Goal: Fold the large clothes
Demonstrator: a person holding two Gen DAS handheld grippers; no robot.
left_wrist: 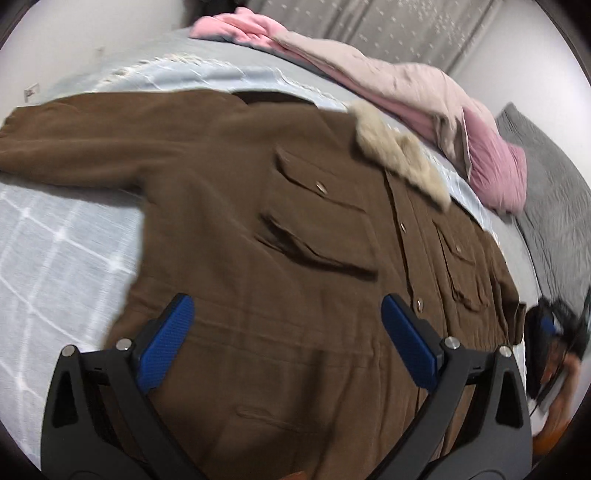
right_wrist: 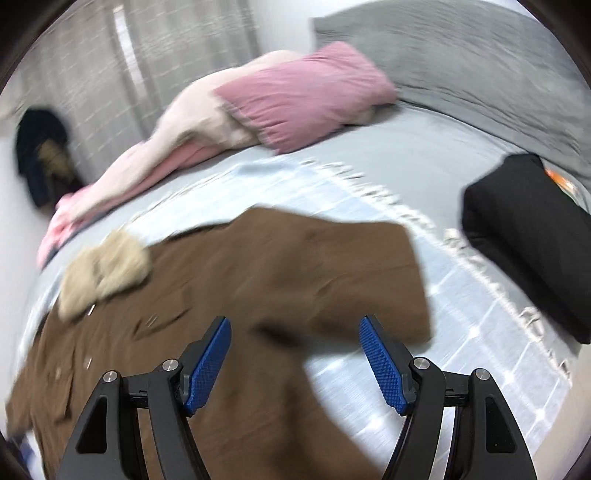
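Hovering over the brown jacket (left_wrist: 229,206), the left gripper (left_wrist: 286,325) has its blue pads (left_wrist: 166,343) spread as wide as they go, with nothing clamped between them; only the jacket's lower front shows in the gap below. In the right wrist view, the right gripper (right_wrist: 295,350) also hangs above the jacket (right_wrist: 258,266) with its fingers well apart and nothing pinched; beneath the gap lie brown cloth and a strip of the pale checked blanket (right_wrist: 461,332). That view is smeared by motion.

The jacket lies spread front-up on the blanket (left_wrist: 55,258), which covers a bed. Its button placket (left_wrist: 402,229) runs up the middle, flanked by flapped chest pockets (left_wrist: 317,192), and one sleeve (left_wrist: 74,140) stretches flat out to the side. A beige fur collar (left_wrist: 399,158) sits at the neck; in the right wrist view the collar (right_wrist: 107,269) appears to the left of the gripper, and the other sleeve (right_wrist: 369,258) reaches toward a folded black garment (right_wrist: 528,240) lying apart from it on the blanket.

Beyond the collar, a heap of pink and pale beige clothes (left_wrist: 406,96) rests on the grey sheet (right_wrist: 388,155), with a grey pillow (right_wrist: 461,55) further back. A patterned curtain (left_wrist: 388,29) hangs behind the bed. At the right edge of the left wrist view, the right gripper (left_wrist: 550,325) and part of the person's hand (left_wrist: 561,376) show, blurred.
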